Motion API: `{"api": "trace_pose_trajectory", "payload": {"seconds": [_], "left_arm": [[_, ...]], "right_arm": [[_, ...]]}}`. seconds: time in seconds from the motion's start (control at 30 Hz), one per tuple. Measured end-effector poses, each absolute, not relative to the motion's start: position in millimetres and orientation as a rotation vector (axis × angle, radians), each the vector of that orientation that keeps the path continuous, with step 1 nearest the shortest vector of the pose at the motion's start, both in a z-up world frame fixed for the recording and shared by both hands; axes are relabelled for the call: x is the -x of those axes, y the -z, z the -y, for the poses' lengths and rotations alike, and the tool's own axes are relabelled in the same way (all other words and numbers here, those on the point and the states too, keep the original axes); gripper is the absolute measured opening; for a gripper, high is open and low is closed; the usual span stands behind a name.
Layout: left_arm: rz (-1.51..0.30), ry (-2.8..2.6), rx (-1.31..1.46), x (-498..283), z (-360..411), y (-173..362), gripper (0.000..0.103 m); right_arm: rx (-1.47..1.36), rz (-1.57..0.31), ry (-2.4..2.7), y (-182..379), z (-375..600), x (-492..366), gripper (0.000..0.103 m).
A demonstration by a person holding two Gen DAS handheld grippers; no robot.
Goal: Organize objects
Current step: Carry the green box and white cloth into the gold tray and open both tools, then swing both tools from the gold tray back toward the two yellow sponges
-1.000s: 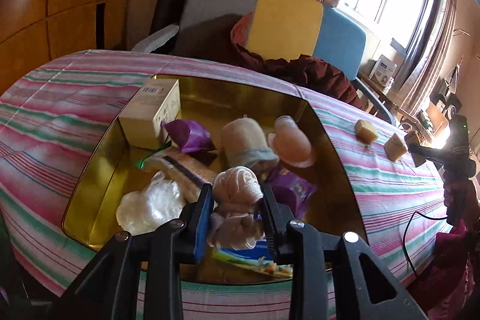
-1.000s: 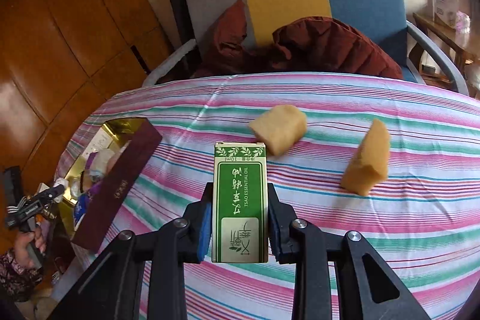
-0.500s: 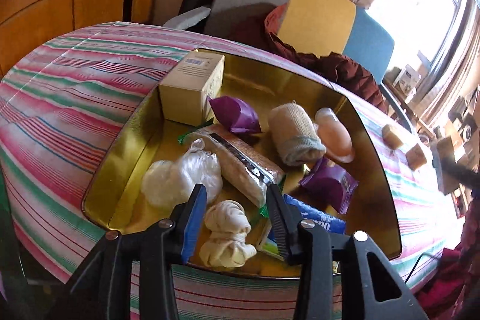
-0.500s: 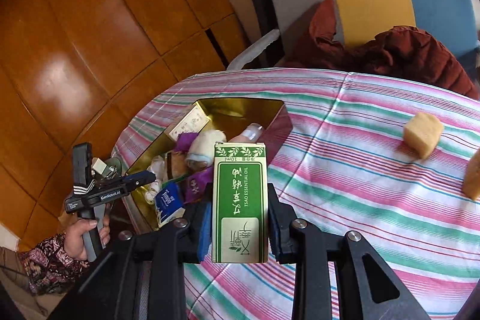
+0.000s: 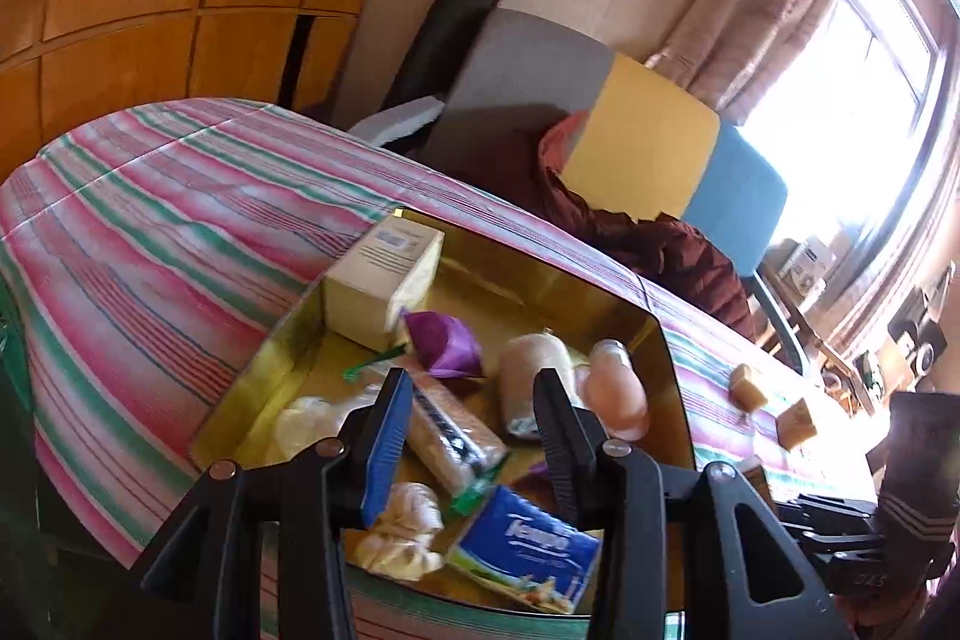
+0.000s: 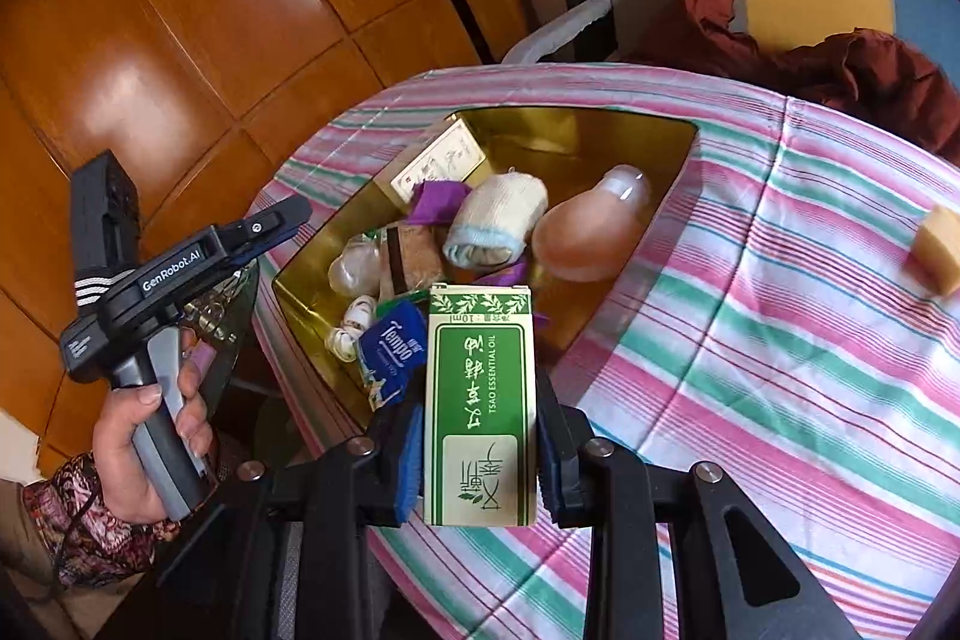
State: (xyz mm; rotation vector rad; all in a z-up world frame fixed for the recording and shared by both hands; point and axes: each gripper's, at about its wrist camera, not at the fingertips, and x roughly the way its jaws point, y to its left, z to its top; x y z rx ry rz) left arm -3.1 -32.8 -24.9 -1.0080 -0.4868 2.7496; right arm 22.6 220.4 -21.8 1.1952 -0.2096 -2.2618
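Beside gold tin point(image 6: 624, 124), two sponge cubes point(image 5: 747, 387).

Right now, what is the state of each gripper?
Left gripper: open, holding nothing.
Right gripper: closed on the green essential oil box.

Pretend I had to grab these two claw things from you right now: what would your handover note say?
Left gripper: open, nothing held, above the gold tin.
Right gripper: shut on the green box, at the tin's near edge.
In the tin: white knotted cloth, blue tissue pack, cream box, rolled sock, pink bottle, purple pouch.
Done: those things are inside.
Left: put the green box in, then probably the two yellow blocks lying on the striped cloth.
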Motion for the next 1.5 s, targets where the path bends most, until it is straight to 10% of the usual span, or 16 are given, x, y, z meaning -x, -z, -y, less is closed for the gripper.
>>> {"api": "trace_pose_trajectory", "payload": {"seconds": [1.2, 1.5], "left_arm": [[0.491, -2.703, 0.99, -4.5, 20.3, 22.2, 0.042], [0.463, -2.69, 0.997, -6.3, 13.8, 22.7, 0.042]], "right_arm": [[-1.234, -0.174, 2.463, 24.6, -161.8, -19.4, 0.043], [-1.287, -0.505, 2.511, 42.3, -135.5, 9.3, 0.052]]}}
